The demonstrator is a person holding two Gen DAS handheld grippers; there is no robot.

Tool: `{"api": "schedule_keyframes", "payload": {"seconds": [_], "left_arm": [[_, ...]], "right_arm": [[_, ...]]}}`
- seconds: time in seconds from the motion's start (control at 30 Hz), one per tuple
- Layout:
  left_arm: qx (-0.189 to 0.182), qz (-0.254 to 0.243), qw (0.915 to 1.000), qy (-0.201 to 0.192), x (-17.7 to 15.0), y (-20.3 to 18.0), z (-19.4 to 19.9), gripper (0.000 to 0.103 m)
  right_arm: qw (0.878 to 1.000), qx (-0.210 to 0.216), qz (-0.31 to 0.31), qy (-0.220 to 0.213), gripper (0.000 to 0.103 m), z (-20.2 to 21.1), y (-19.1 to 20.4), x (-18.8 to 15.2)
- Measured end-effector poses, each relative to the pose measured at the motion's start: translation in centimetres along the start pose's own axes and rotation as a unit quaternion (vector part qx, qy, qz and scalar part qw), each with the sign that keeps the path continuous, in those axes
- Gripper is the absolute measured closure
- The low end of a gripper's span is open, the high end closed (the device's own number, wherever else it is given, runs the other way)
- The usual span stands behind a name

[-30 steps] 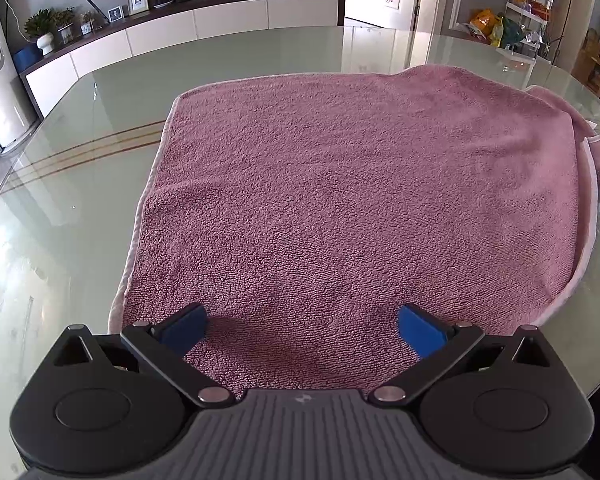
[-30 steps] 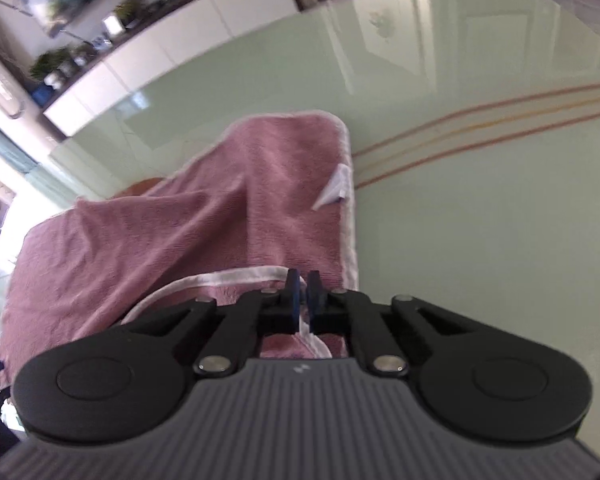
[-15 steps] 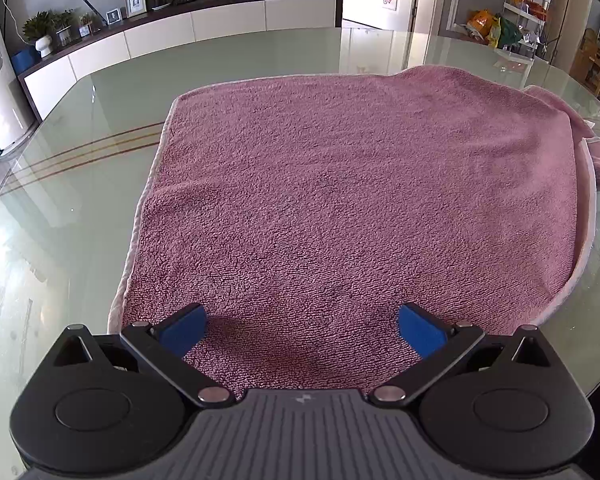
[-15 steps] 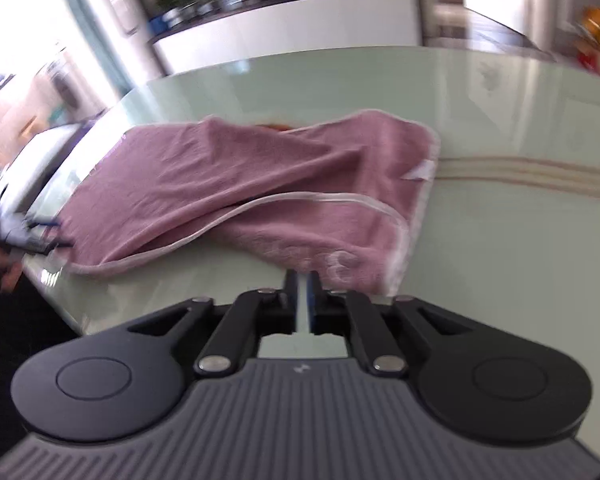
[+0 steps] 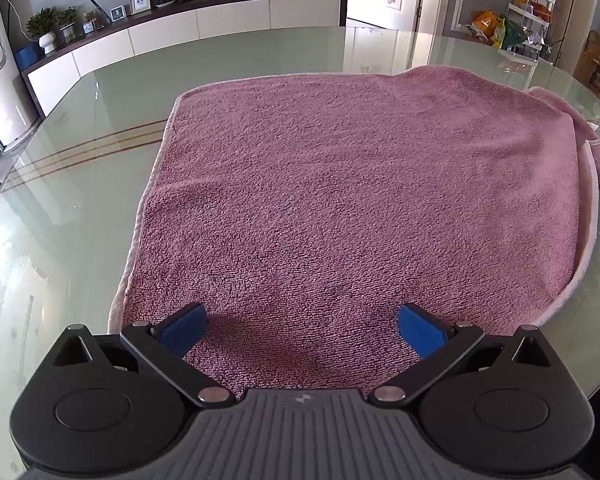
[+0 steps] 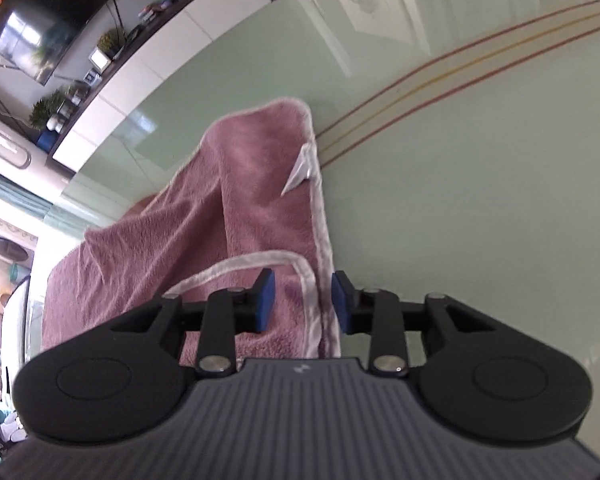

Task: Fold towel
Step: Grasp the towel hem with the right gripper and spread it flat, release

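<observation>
A pink towel (image 5: pixel 360 200) with a pale hem lies spread on the glass table (image 5: pixel 80 184), folded over so that a second layer peeks out at its right edge. My left gripper (image 5: pixel 302 330) hovers open over the towel's near edge, with nothing between its blue pads. In the right wrist view the towel (image 6: pixel 228 208) is rumpled, with a white label (image 6: pixel 300 170) near its far corner. My right gripper (image 6: pixel 302 300) is opening; the towel's hemmed corner lies between its pads, which stand apart from it.
A long white sideboard (image 5: pixel 188 28) with plants and frames runs behind the table, under a TV (image 6: pixel 40 28). Shelves with bags (image 5: pixel 496 26) stand at the back right. Striped lines (image 6: pixel 460 76) cross the glass. The table's edge curves near my left gripper's right side.
The right gripper was shut on the towel's hem; its pads have parted and the corner now lies loose on the table. The right view swung and rolled. The left gripper stayed still.
</observation>
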State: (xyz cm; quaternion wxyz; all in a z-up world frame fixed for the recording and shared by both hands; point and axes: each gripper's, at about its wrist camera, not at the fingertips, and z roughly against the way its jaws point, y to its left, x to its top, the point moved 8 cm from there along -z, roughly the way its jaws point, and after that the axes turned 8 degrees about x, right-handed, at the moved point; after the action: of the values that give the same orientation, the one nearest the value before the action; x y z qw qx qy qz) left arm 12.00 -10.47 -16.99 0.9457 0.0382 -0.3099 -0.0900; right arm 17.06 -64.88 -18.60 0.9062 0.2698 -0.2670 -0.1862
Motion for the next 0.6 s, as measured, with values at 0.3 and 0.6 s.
{"api": "schedule_keyframes", "payload": {"seconds": [0.3,0.6], "left_arm": [[0.0,0.0,1.0,-0.001,0.0,0.1,0.1,0.0],[-0.001,0.0,1.0,-0.004,0.0,0.2,0.0,0.0]], "right_arm": [[0.998,0.011,0.056,0.005,0.097,1.9,1.6,-0.1],[0.988,0.047,0.146,-0.001,0.1,5.4,5.3,-1.5]]}}
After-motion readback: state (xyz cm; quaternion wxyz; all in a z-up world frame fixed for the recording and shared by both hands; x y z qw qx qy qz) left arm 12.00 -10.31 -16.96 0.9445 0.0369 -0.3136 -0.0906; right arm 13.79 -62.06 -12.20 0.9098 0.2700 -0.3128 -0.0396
